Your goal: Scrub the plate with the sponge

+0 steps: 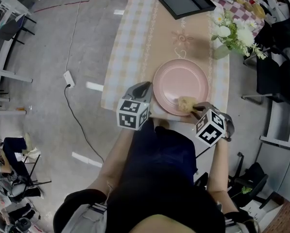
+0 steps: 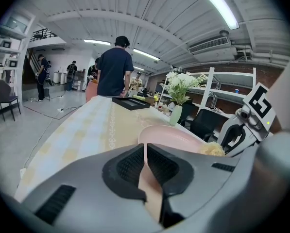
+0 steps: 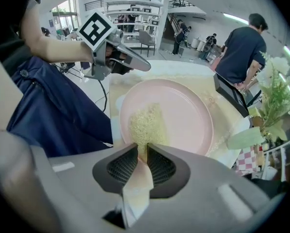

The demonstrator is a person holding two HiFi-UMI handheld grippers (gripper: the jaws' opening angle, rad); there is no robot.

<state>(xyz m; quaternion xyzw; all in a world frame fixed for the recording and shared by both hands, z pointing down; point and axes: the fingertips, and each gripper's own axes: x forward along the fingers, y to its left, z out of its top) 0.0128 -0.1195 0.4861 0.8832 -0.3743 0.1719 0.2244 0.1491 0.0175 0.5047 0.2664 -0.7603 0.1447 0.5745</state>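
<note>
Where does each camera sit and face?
Head view: on the head, facing steeply down at table, plate, left gripper, right gripper; torso, forearms show.
Left gripper view: on that gripper, facing along the table past the clamped plate rim; right gripper shows.
Right gripper view: on that gripper, facing over its sponge onto the plate; left forearm, torso show.
All three share the plate.

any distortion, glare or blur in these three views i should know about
Head view: evenly lit and sharp, with no glare on the plate. Left gripper view: heavy fisheye with black corners, the ceiling lamp blown out white, and the left hand-held gripper soft up close. Right gripper view: the same fisheye curve, the sponge crisp, and the right hand-held gripper slightly blurred.
</note>
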